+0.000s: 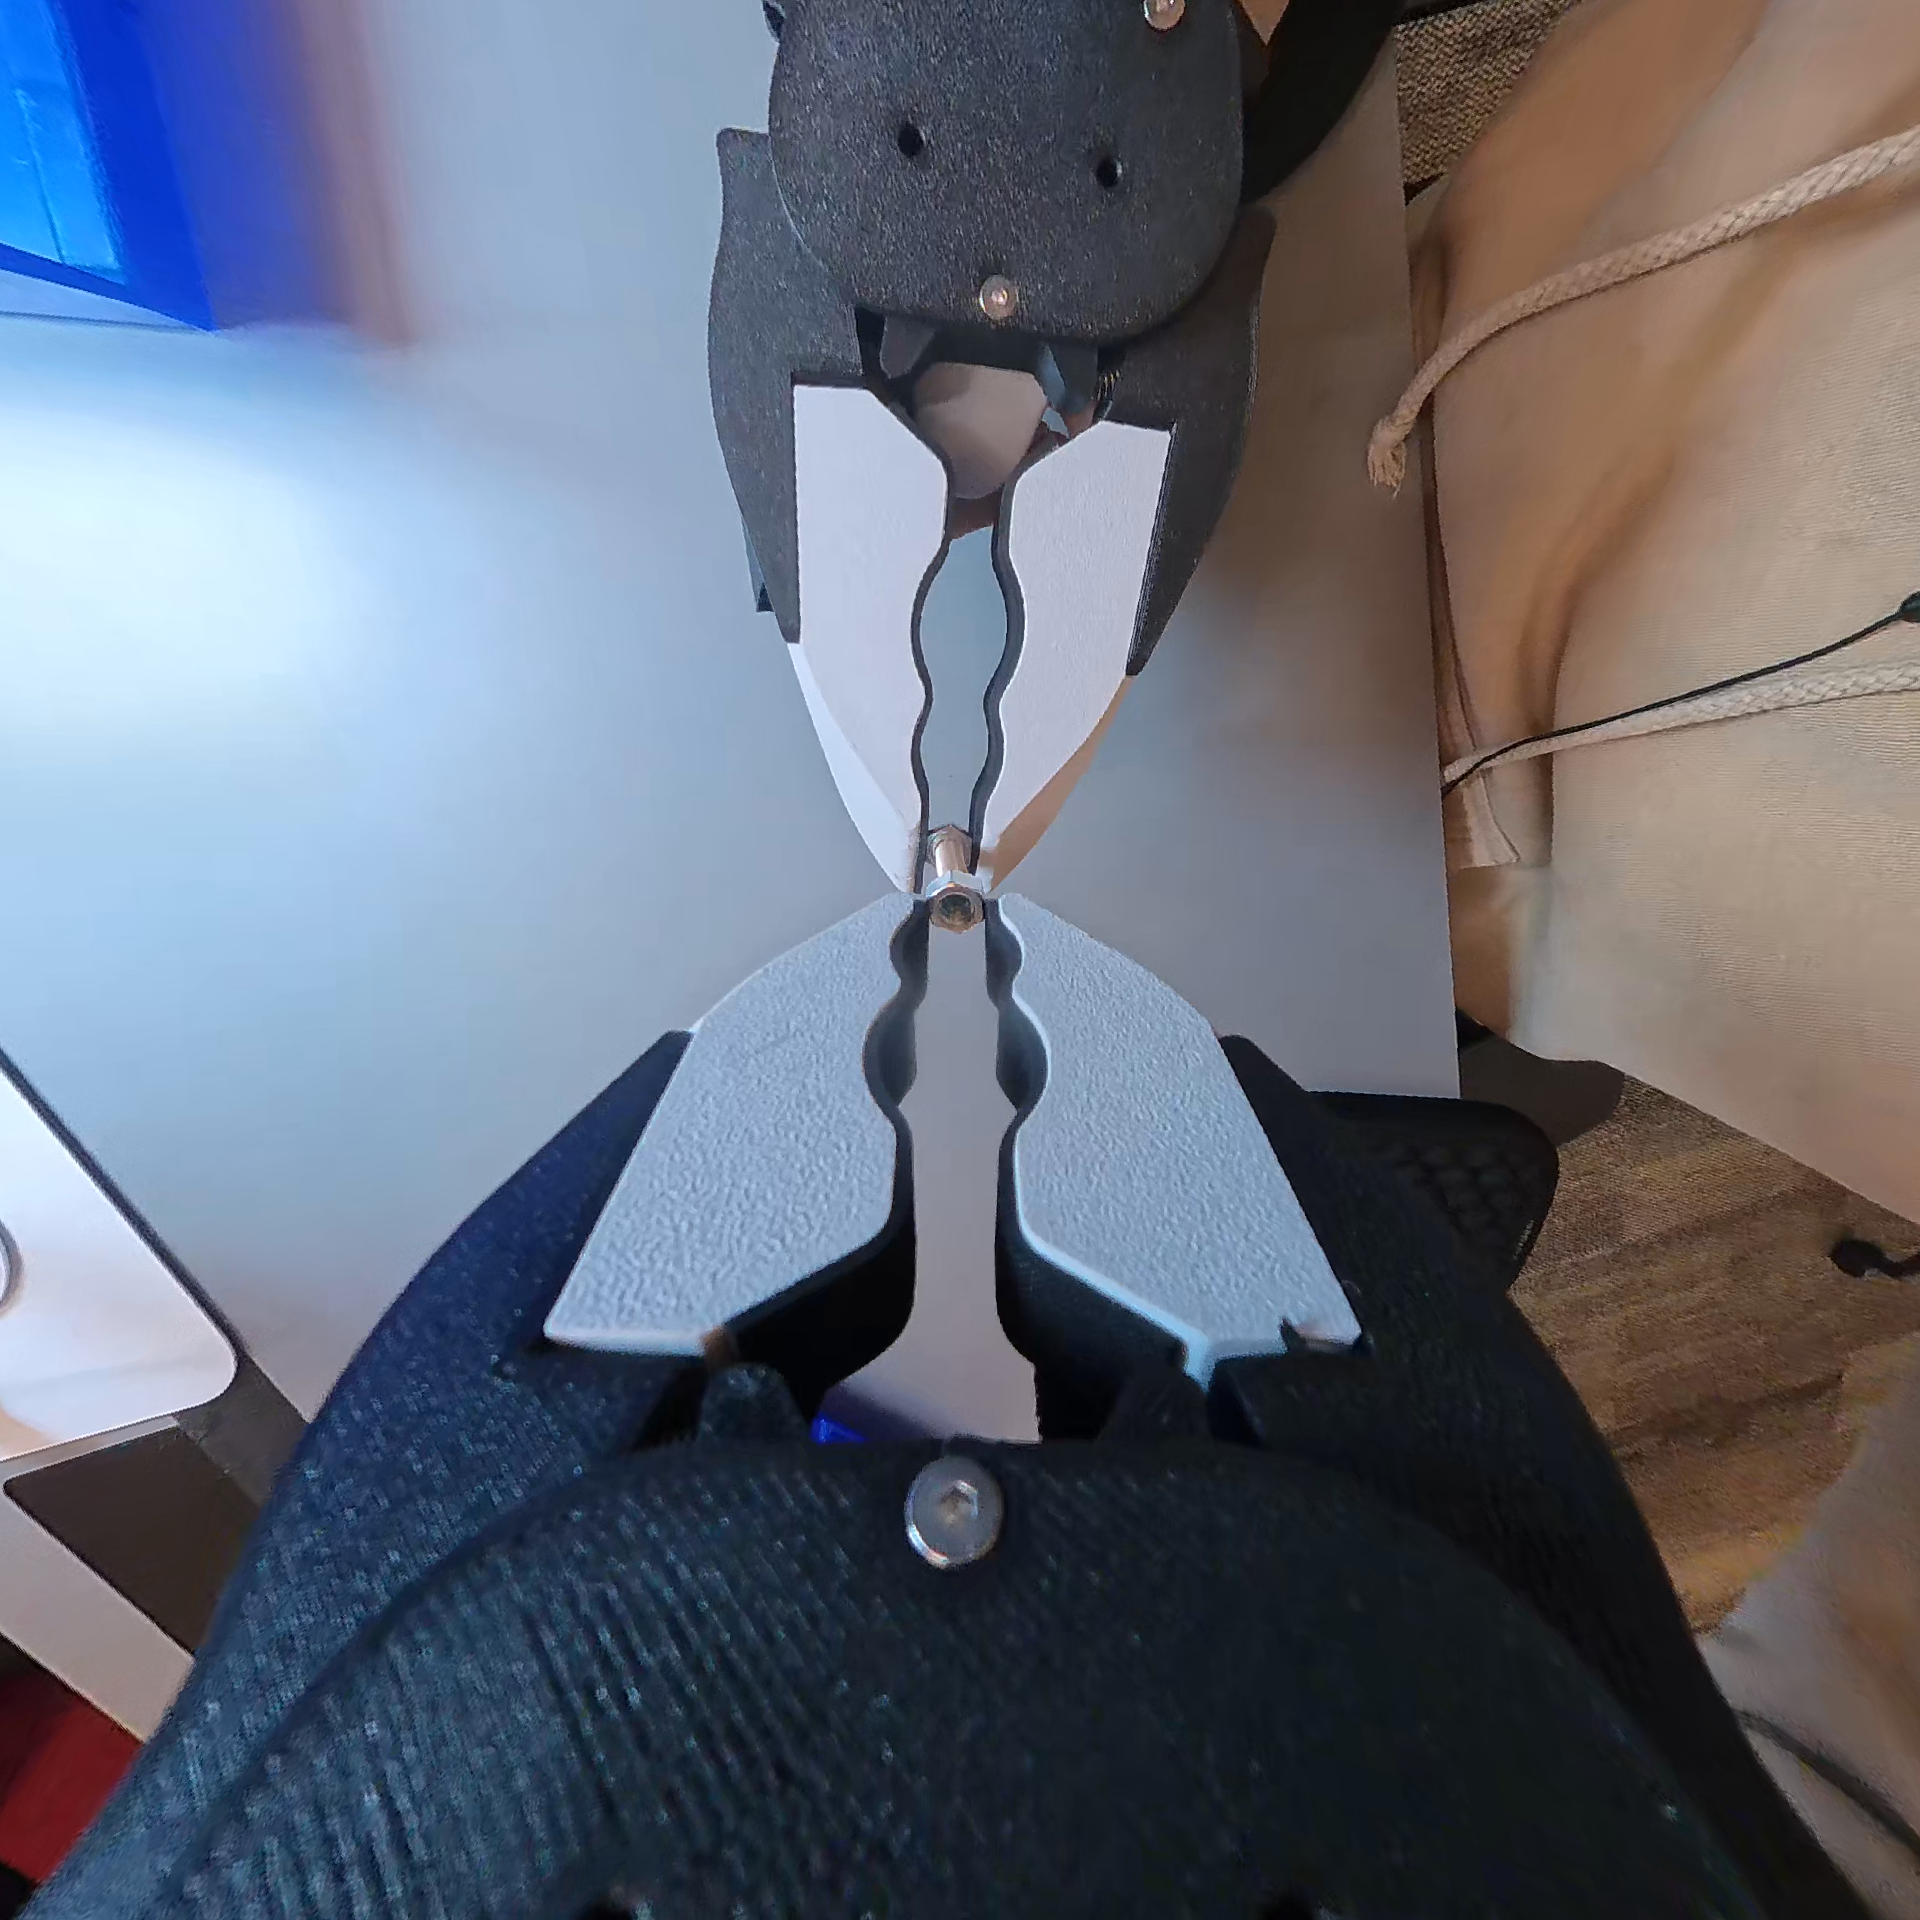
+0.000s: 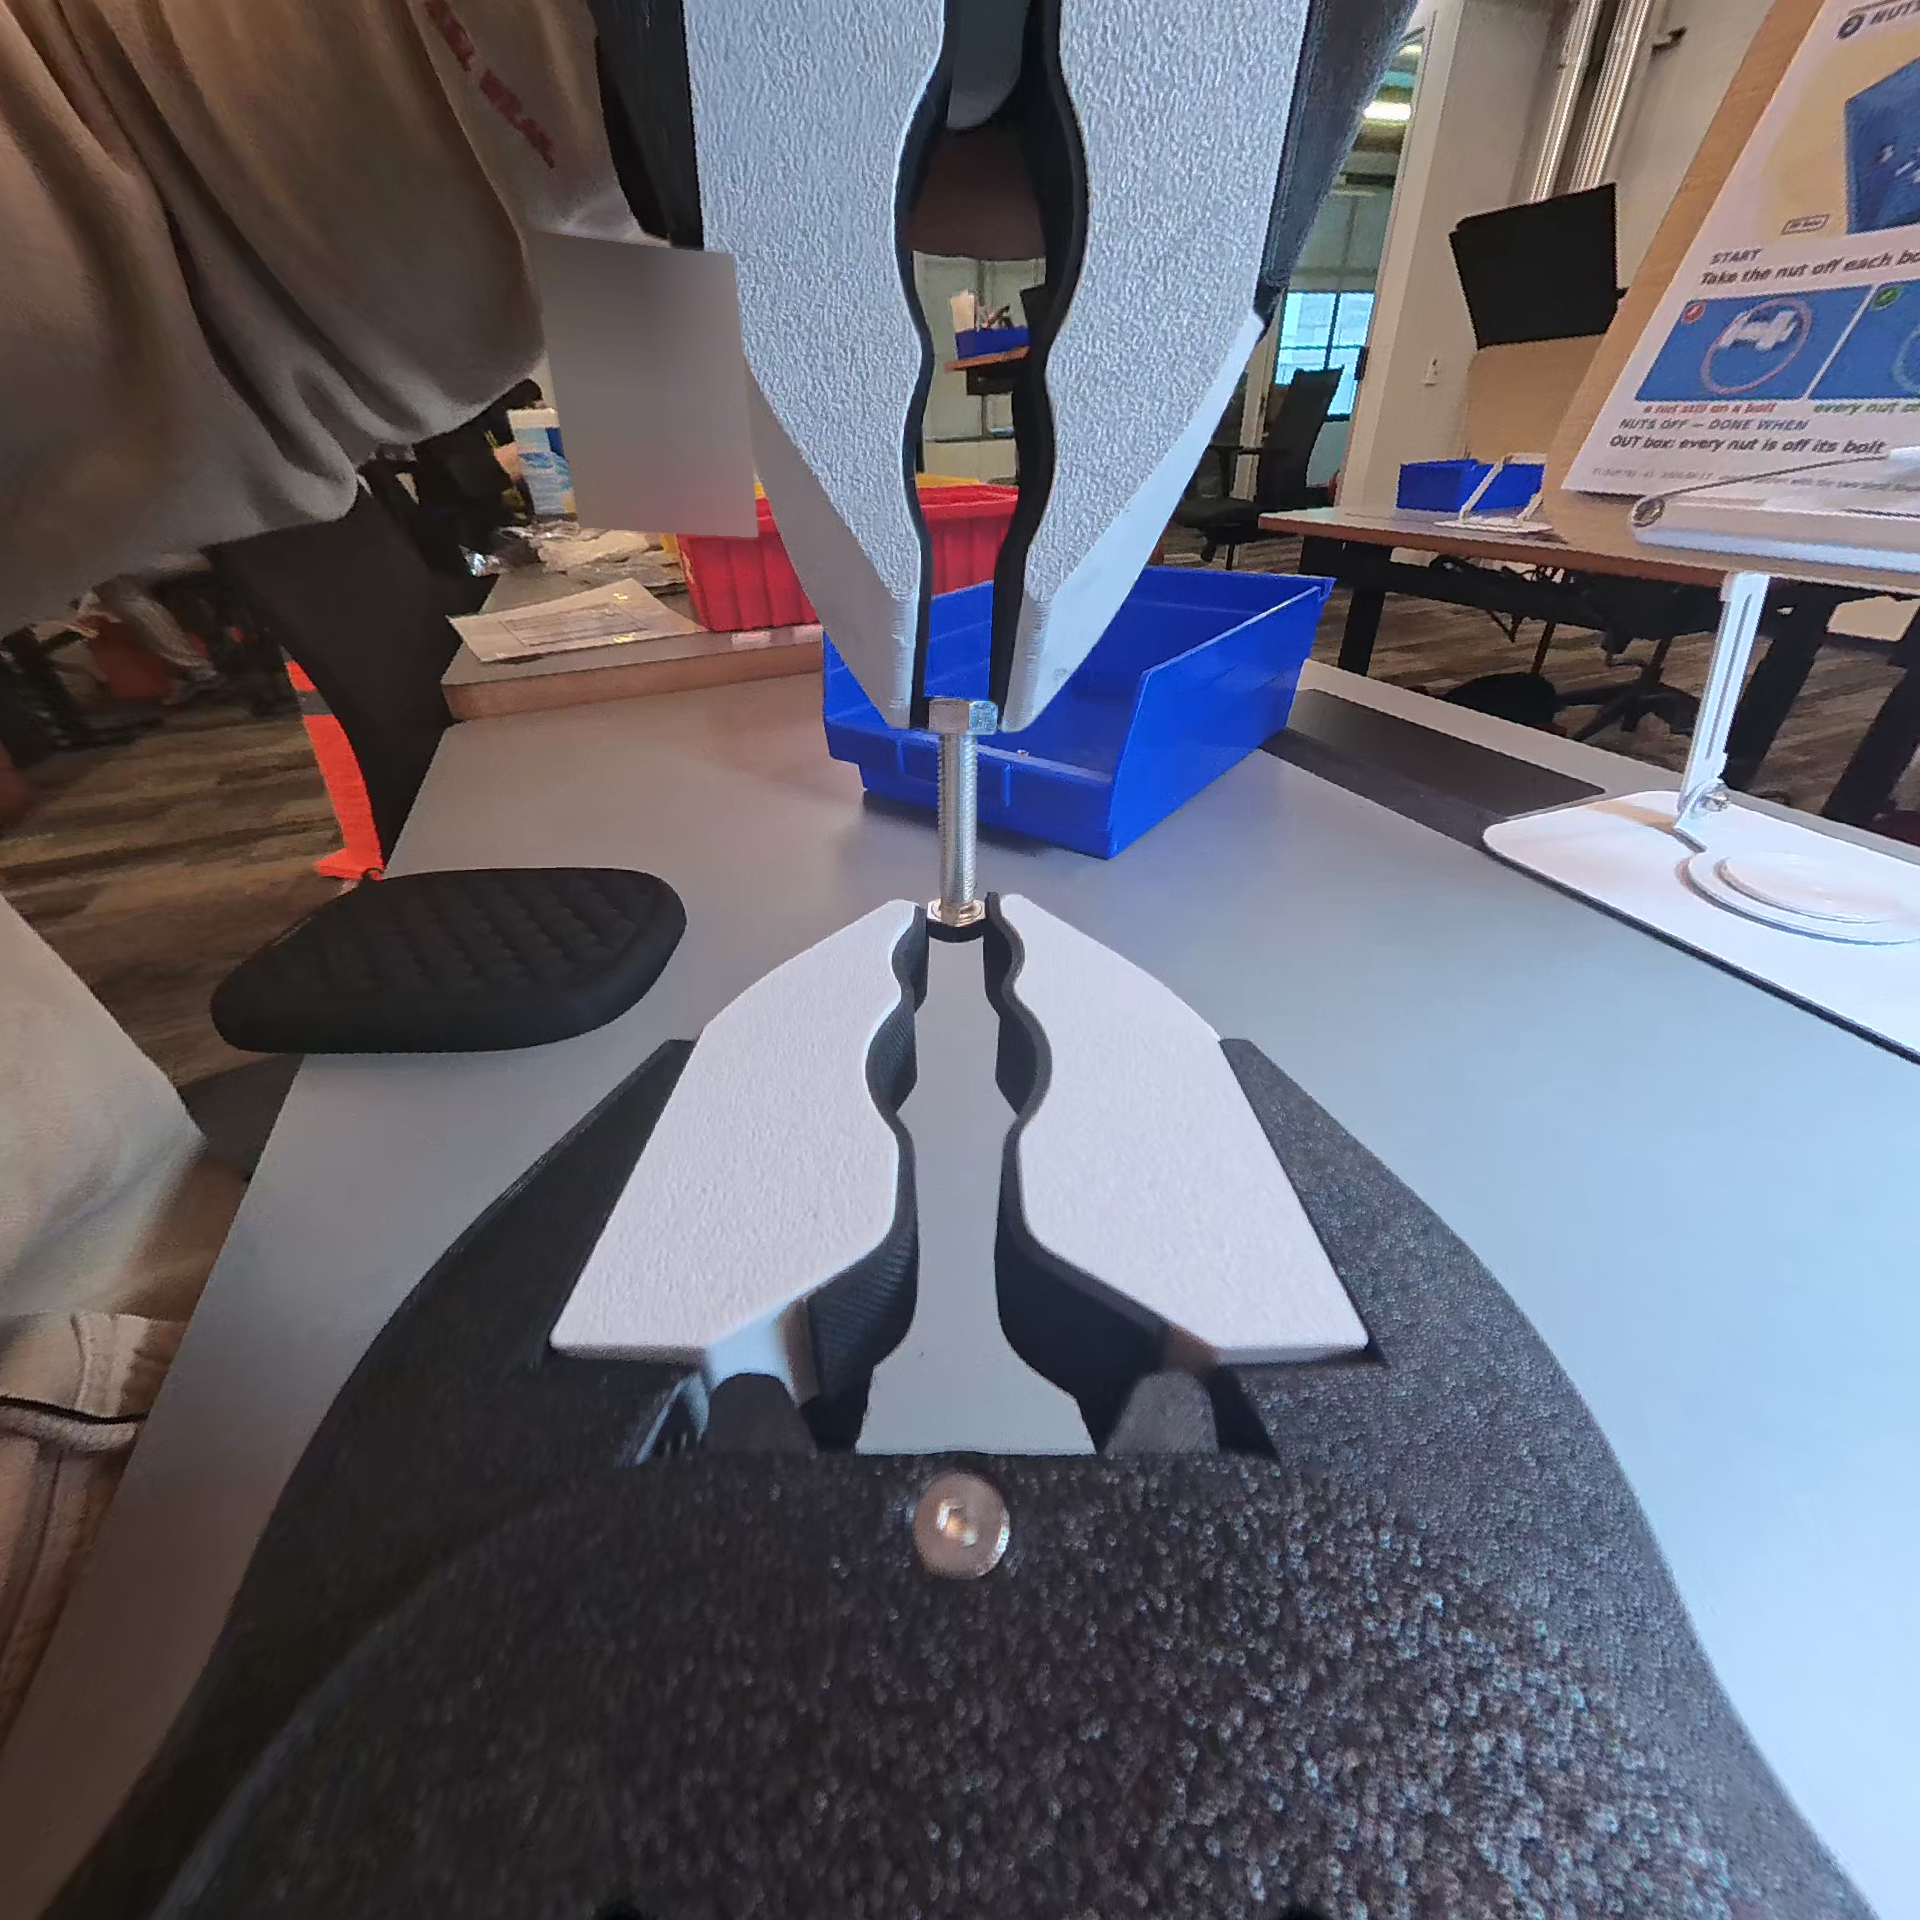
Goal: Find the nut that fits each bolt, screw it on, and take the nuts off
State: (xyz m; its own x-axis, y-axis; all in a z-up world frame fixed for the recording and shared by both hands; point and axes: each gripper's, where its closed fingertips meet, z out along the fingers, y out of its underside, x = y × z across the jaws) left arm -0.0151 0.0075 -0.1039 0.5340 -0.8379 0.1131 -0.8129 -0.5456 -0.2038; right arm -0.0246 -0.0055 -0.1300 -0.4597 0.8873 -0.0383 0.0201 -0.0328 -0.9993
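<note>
A silver bolt (image 2: 956, 821) is held in the air between my two grippers, above the grey table (image 2: 1455, 1039). My left gripper (image 1: 954, 916) is shut on the bolt's hex head (image 1: 954, 908), which I see end-on. In the right wrist view the left gripper (image 2: 962, 717) comes down from the top and pinches that head. My right gripper (image 2: 956, 916) is shut on a small nut (image 2: 956, 911) at the far end of the thread. In the left wrist view the right gripper (image 1: 948, 837) comes from the top, tip to tip with the left one.
A blue bin (image 2: 1143, 727) stands on the table behind the bolt. A black padded armrest (image 2: 447, 956) is at the left edge. A white stand (image 2: 1714, 665) with an instruction card is at the right. A person in a beige hoodie (image 1: 1662, 520) sits close by. The tips of both grippers are at nearly the same place.
</note>
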